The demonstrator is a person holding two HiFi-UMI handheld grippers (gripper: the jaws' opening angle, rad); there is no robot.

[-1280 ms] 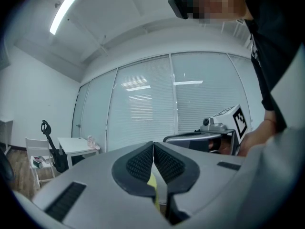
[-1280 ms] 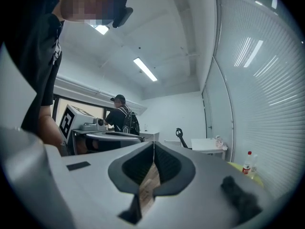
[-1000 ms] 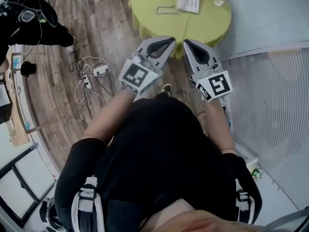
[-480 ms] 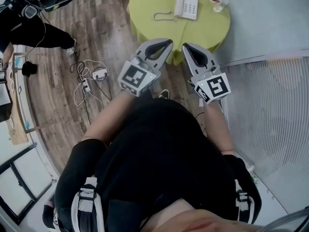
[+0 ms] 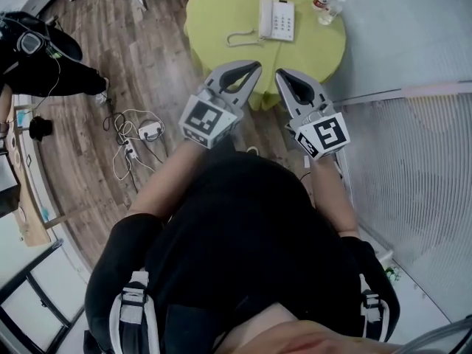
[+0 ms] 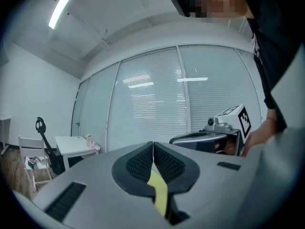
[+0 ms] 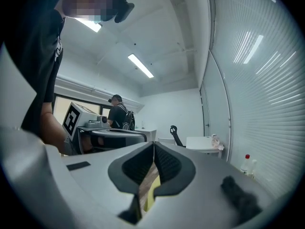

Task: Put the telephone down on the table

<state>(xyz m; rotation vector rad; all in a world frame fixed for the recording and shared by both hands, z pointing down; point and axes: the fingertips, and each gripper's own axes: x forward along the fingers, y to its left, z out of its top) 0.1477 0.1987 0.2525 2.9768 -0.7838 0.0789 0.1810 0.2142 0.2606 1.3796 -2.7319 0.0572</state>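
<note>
Ahead, the white corded telephone (image 5: 276,19) lies on the green table (image 5: 214,6); left gripper (image 5: 256,66), right gripper (image 5: 279,73): fingers closed, empty.

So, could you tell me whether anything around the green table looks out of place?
Nothing spilled or damaged. The telephone lies flat on the green table, its cord trailing loose beside it. A tangle of cables sprawls over the wooden floor, a possible trip hazard.

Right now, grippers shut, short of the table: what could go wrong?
1. The cord lies loose to the left of the telephone; a gripper might snag it and drag the phone.
2. The bottles stand close beside it; the right gripper could tip them.
</note>
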